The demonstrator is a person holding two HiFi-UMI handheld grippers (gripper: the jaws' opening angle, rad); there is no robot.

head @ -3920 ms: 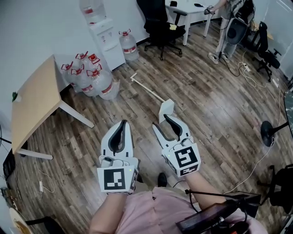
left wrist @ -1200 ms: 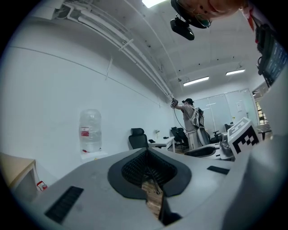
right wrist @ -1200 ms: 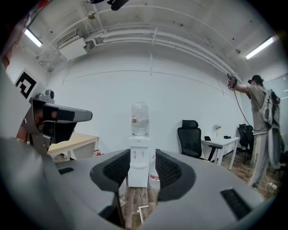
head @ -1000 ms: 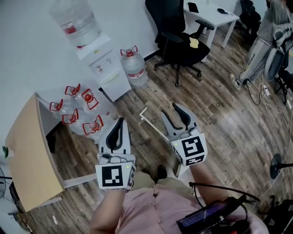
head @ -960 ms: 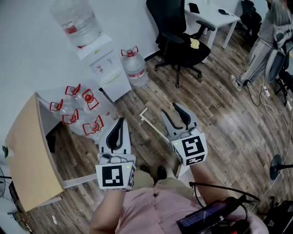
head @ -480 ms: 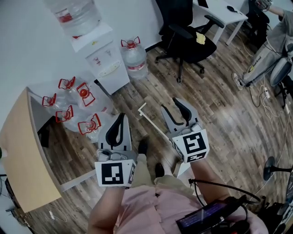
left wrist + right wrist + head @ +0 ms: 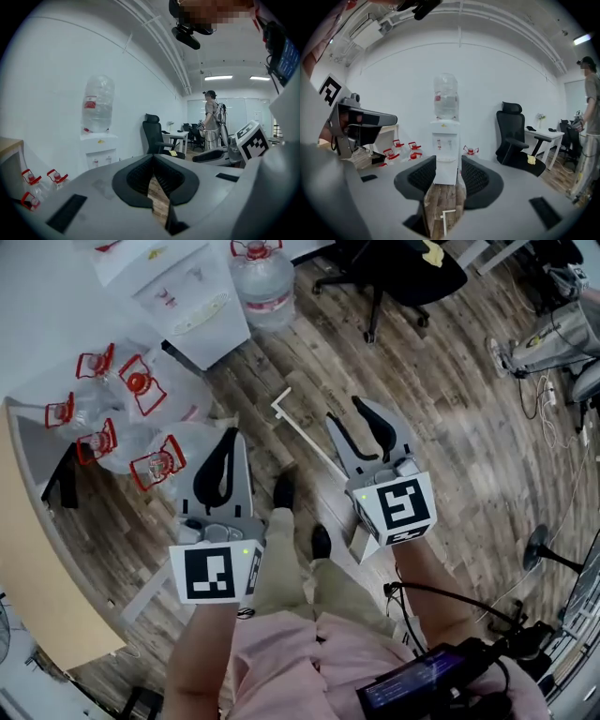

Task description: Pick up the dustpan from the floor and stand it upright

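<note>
The white dustpan lies flat on the wooden floor. Its long handle (image 7: 302, 430) runs from a T-shaped end toward my feet, and its pan (image 7: 358, 543) peeks out below the right gripper's marker cube. The right gripper (image 7: 346, 412) hovers above the handle, open, with nothing between its pads. In the right gripper view the handle end (image 7: 446, 214) shows low between the open jaws of that gripper (image 7: 448, 164). The left gripper (image 7: 229, 436) is held left of the handle over the floor, shut and empty. The left gripper view shows that gripper (image 7: 153, 158) with its pads meeting.
A water dispenser (image 7: 183, 296) stands by the wall with several red-capped water bottles (image 7: 131, 395) beside it. A black office chair (image 7: 394, 263) is beyond. A wooden table (image 7: 42, 559) is at the left. My shoes (image 7: 284, 491) stand by the handle. A fan base (image 7: 542, 547) and cables lie right.
I have stepped closer to the dustpan and look more steeply down. The bottles and dispenser have slid up and left in view. Both grippers keep their states.
</note>
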